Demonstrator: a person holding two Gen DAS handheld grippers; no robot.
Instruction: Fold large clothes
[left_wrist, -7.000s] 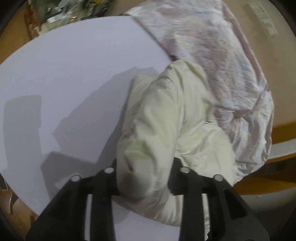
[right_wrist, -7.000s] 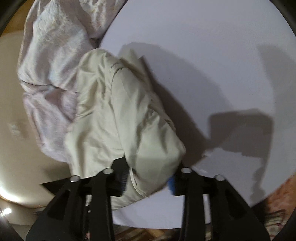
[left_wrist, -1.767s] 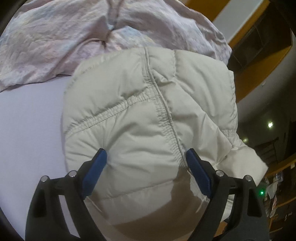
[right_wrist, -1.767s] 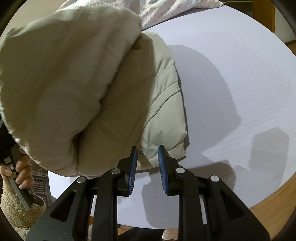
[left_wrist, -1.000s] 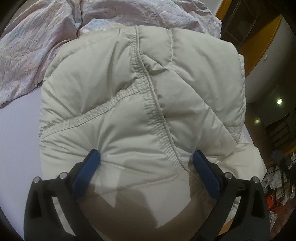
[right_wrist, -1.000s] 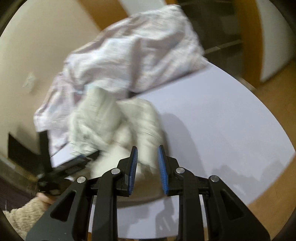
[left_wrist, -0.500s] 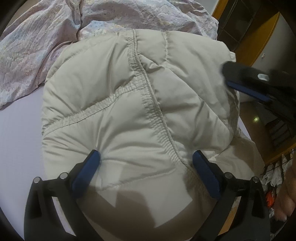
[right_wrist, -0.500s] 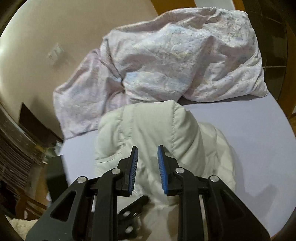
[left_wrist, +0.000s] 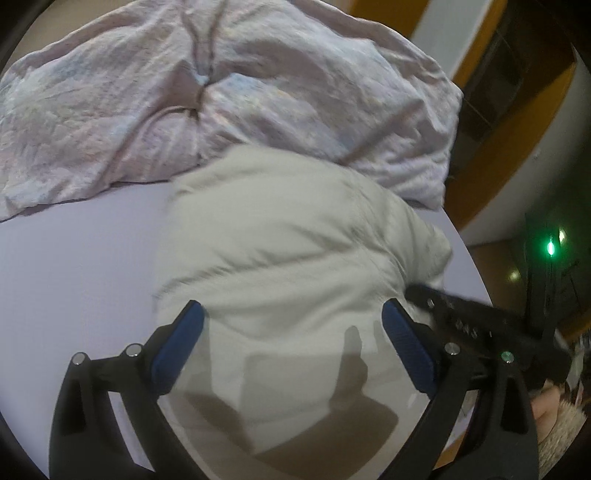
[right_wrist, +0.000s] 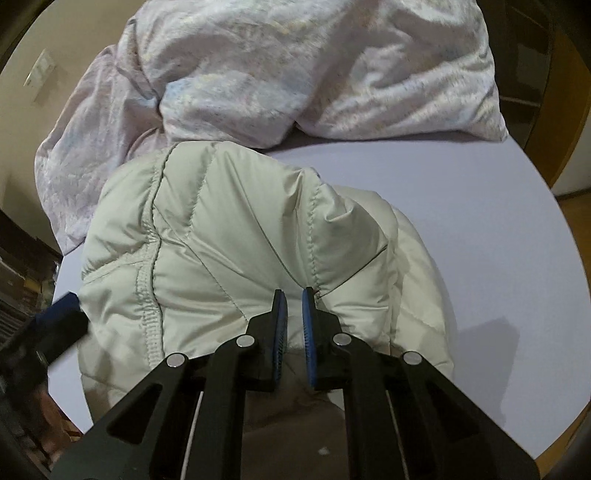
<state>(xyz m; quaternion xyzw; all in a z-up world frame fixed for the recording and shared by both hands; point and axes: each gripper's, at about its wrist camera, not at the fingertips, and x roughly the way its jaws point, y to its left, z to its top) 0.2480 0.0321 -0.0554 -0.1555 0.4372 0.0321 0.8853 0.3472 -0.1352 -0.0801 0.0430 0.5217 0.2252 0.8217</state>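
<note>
**Puffy jacket bundled on the counter**

Left wrist view: your left claw (left_wrist: 291, 334) spreads wide above the cream jacket (left_wrist: 295, 251), gripping nothing.

Right wrist view: your right claw (right_wrist: 293, 310), nearly together, presses the jacket (right_wrist: 236, 236) top, likely flattening the fold.

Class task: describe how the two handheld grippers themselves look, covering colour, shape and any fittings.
Both the left gripper and the right gripper are matte black, with angular open-frame links joined by round silver pins. Each finger carries a blue ribbed pad. A thin white line, perhaps a cable, runs under the right one's frame.
</note>
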